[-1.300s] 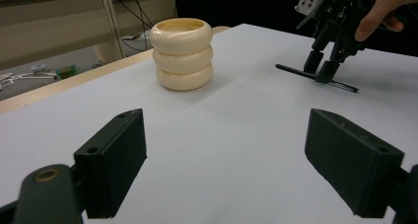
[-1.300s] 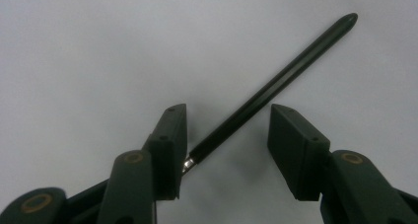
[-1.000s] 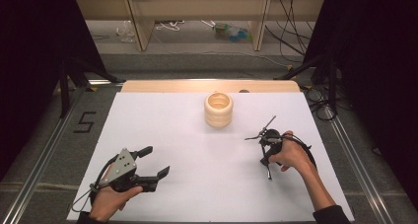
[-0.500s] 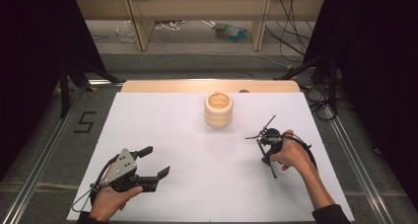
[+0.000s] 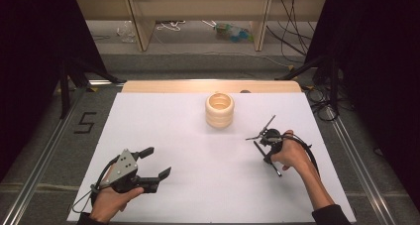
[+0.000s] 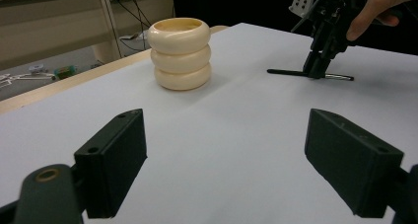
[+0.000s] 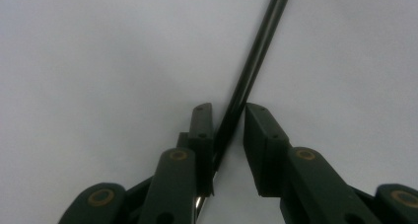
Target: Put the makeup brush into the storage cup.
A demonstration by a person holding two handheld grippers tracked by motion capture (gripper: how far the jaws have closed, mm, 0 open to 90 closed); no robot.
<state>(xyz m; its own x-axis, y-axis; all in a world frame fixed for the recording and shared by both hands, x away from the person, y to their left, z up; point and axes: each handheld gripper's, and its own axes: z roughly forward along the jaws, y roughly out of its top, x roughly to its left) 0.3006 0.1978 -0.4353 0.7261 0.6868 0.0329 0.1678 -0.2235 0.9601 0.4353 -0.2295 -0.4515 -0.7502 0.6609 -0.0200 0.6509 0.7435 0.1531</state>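
The right gripper points down at the white table, on its right side and nearer than the middle. A thin black rod lies flat on the table and runs between its two black jaws. In the right gripper view the left jaw lies against the rod, while a narrow gap shows between the rod and the right jaw; the jaws have just been closing around it, and whether both pads already press on it cannot be told. In the left gripper view the rod sticks out on the table to the left of that gripper's tips.

The left gripper is held low over the near left part of the table, its jaws spread wide with nothing between them, facing the far right.

A cream holder made of three stacked rings stands upright on the far middle of the table, well apart from both grippers and from the rod.
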